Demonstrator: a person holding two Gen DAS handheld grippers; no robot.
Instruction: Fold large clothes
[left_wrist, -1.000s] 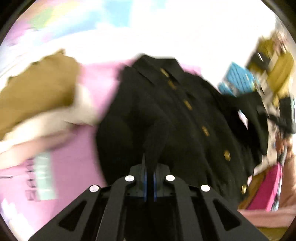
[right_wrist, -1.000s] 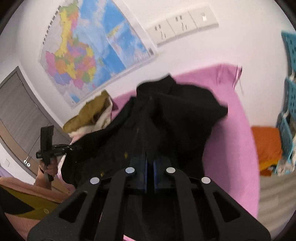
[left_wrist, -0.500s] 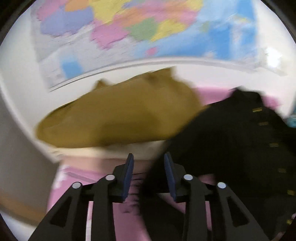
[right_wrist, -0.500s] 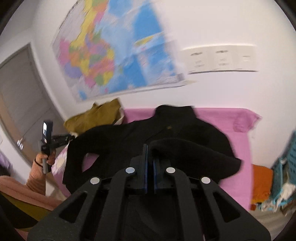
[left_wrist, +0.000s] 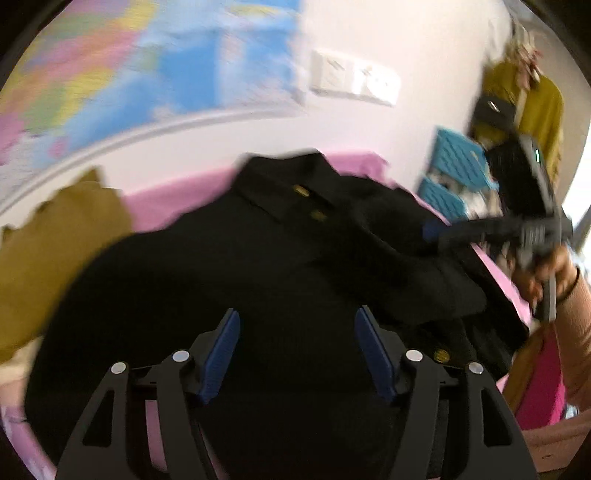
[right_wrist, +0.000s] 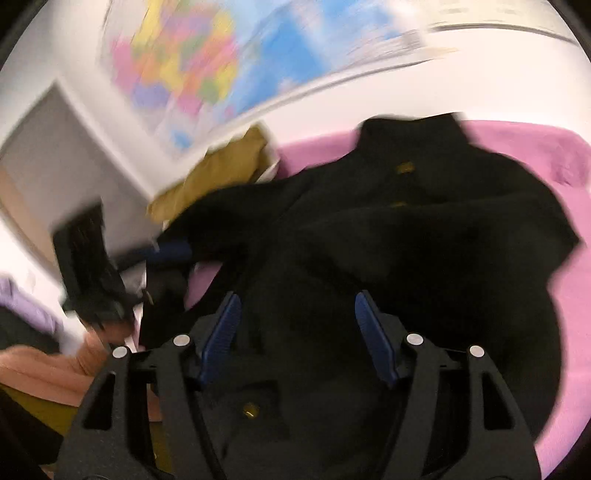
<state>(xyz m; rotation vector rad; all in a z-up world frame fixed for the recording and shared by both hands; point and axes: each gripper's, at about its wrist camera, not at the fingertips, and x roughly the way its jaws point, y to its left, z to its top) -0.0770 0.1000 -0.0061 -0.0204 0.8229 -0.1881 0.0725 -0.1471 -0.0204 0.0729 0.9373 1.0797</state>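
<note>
We see the black button-up jacket (left_wrist: 258, 266) lying on the pink bed sheet (right_wrist: 576, 295), collar at the far side. The left gripper (left_wrist: 297, 350) and right gripper (right_wrist: 297, 332) hover over it, jaws wide apart, gripping nothing. A mustard garment (left_wrist: 48, 251) lies to the left.

Both wrist cameras look forward from close above the black buttoned jacket (left_wrist: 280, 266) (right_wrist: 406, 236), sharing it and the colourful wall map (left_wrist: 147, 66) (right_wrist: 229, 55).
</note>
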